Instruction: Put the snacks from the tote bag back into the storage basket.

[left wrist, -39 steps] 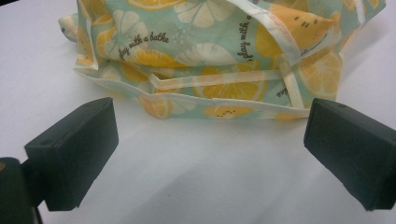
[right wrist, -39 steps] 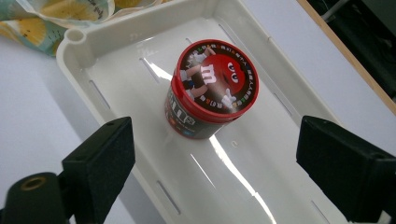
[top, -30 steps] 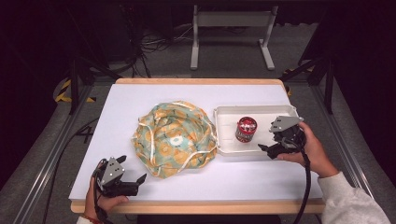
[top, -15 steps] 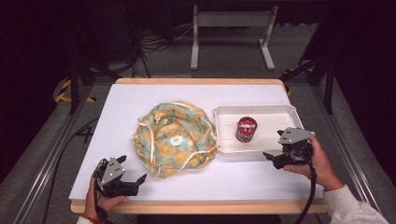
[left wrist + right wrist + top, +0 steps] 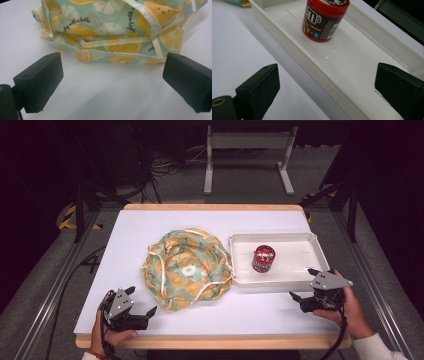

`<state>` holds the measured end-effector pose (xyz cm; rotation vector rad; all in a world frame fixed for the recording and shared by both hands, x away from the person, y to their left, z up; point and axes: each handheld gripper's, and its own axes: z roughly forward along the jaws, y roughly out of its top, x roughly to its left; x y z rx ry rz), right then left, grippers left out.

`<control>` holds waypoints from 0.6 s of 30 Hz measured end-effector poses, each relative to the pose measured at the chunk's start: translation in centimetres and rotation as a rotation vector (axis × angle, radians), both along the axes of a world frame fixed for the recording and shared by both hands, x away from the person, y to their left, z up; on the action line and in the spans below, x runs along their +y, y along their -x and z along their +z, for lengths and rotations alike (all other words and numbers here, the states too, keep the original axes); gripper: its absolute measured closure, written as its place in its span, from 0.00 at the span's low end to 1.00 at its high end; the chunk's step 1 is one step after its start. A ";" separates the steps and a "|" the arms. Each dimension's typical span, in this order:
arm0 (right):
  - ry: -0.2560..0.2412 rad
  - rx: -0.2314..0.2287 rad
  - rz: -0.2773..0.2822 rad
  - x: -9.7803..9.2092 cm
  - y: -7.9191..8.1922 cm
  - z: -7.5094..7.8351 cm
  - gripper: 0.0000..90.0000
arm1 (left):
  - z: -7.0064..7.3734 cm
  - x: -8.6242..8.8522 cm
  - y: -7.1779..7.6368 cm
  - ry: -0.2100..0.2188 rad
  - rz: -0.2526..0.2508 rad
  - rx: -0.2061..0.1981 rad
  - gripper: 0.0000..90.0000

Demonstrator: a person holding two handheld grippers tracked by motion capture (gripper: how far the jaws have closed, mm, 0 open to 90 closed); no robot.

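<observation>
1. In the high view, we hold the left gripper [image 5: 141, 302] near the front left corner of the table [image 5: 210, 220] and the right gripper [image 5: 303, 284] near the front right corner, both with jaws spread and empty. The fabric bag [image 5: 186, 267] lies mid-table; the red candy tub [image 5: 263, 258] stands upright in the white tray [image 5: 300, 238] beside it.
2. In the left gripper view, our jaws gape wide before the bag's near hem [image 5: 117, 53]. We judge a good grasp means sliding low and pinching hem and strap together.
3. In the right gripper view, our open jaws face the tray's front wall [image 5: 312, 67], the tub [image 5: 324, 20] beyond it. We should clear that wall before closing.
</observation>
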<state>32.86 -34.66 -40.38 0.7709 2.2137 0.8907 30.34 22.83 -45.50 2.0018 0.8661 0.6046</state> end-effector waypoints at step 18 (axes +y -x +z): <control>-0.060 -0.091 -0.079 -3.4 2.3 -2.8 0.06 | -0.1 -0.1 -0.2 -0.003 -0.004 0.007 0.04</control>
